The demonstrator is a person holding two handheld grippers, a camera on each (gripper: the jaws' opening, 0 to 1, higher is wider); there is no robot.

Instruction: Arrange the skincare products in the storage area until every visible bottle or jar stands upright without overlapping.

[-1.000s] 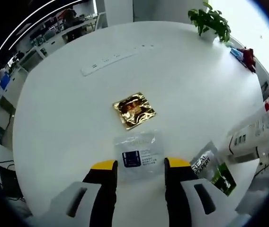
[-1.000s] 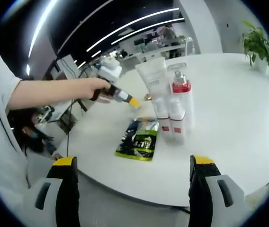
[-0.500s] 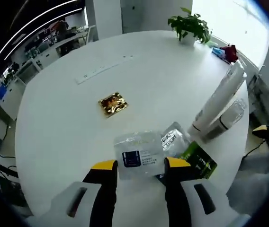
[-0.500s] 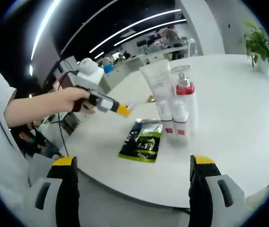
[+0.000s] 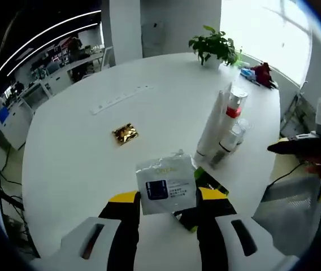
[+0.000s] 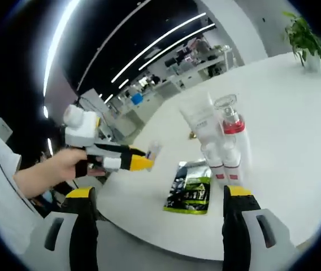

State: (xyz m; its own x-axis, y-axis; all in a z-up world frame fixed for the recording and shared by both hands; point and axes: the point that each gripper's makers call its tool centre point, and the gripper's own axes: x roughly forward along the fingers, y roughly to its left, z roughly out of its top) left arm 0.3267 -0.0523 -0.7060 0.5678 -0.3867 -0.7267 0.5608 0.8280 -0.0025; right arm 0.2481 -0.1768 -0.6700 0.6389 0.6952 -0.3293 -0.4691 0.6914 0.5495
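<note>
Clear sachet (image 5: 166,185) clamped between left gripper (image 5: 166,199) jaws; right gripper (image 6: 159,195) jaws apart, empty.

The left gripper view looks down from above the near edge of the round table (image 5: 81,158), facing across it toward the plant (image 5: 214,45). The right gripper view sits lower, off the table's edge, looking along its top. Both share the upright bottles (image 5: 222,127) (image 6: 222,141), the green sachet (image 6: 191,192) and the plant.
</note>
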